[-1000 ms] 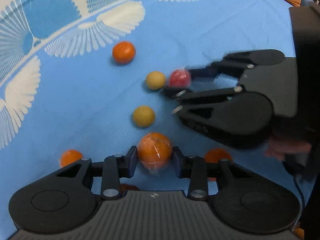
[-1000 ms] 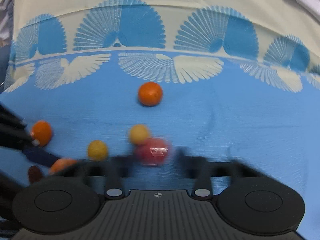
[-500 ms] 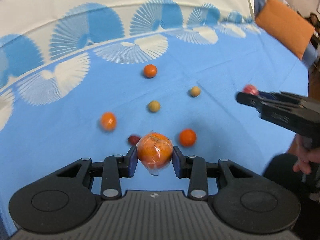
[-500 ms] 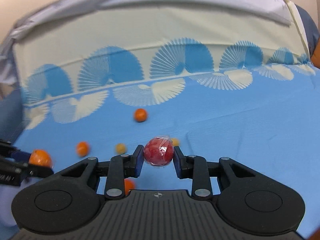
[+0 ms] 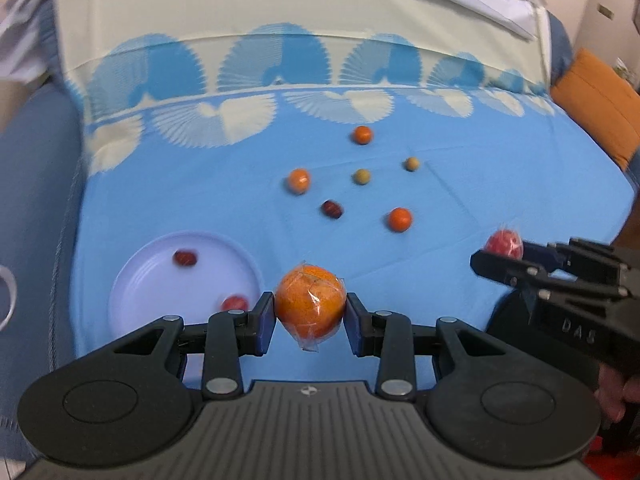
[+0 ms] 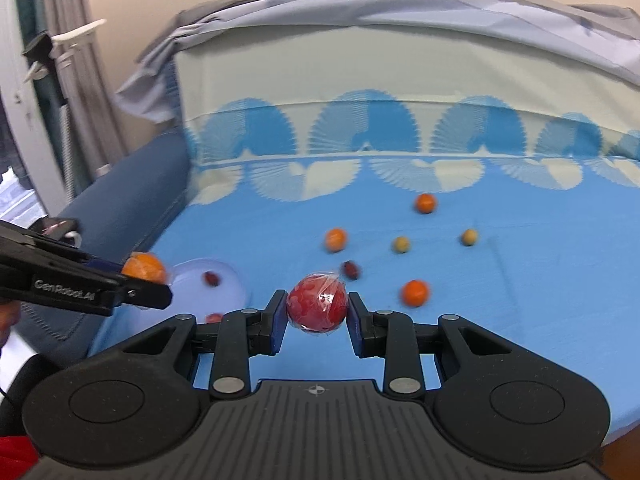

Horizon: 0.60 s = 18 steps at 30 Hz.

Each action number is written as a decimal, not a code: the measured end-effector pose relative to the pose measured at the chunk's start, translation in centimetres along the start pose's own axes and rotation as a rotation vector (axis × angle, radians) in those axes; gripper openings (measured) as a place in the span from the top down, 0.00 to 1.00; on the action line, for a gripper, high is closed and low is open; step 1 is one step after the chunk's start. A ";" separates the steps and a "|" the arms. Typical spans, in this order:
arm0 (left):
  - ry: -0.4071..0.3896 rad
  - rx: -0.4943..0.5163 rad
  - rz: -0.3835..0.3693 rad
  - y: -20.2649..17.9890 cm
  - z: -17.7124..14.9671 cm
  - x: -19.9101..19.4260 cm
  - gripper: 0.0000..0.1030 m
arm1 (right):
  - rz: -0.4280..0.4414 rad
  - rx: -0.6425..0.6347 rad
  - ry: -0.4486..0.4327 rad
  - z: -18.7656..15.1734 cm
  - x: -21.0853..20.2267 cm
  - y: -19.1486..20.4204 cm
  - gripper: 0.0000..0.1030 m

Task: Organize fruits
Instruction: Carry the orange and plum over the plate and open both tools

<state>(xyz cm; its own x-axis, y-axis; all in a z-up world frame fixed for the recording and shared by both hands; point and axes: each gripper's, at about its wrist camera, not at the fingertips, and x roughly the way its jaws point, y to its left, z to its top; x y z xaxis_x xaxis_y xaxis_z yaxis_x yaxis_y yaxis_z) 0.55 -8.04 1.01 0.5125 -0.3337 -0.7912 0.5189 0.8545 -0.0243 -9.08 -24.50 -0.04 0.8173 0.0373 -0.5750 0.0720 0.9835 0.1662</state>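
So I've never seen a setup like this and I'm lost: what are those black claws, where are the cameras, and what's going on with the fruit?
A person holds two hand grippers, each with a camera looking along its fingers. The left gripper is shut on a wrapped orange; the right gripper is shut on a wrapped red fruit. Each view also catches the other gripper from the side. On the blue cloth lie loose fruits, and a white plate holds two red ones.
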 end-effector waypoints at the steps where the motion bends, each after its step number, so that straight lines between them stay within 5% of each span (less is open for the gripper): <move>1: -0.007 -0.010 0.009 0.4 -0.5 -0.6 0.61 | 0.013 -0.002 0.005 -0.2 -0.2 0.8 0.68; 18: -0.086 -0.127 0.051 4.4 -4.8 -6.5 0.61 | 0.123 -0.153 0.011 -1.6 -2.5 8.7 0.68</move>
<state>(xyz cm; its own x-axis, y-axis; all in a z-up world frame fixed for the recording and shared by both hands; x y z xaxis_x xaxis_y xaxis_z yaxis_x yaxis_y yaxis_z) -3.77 -0.18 3.10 0.5959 -0.3167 -0.7379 0.4024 0.9130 -0.0669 -11.42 -15.80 1.55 0.8084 0.1601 -0.5665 -0.1168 0.9868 0.1122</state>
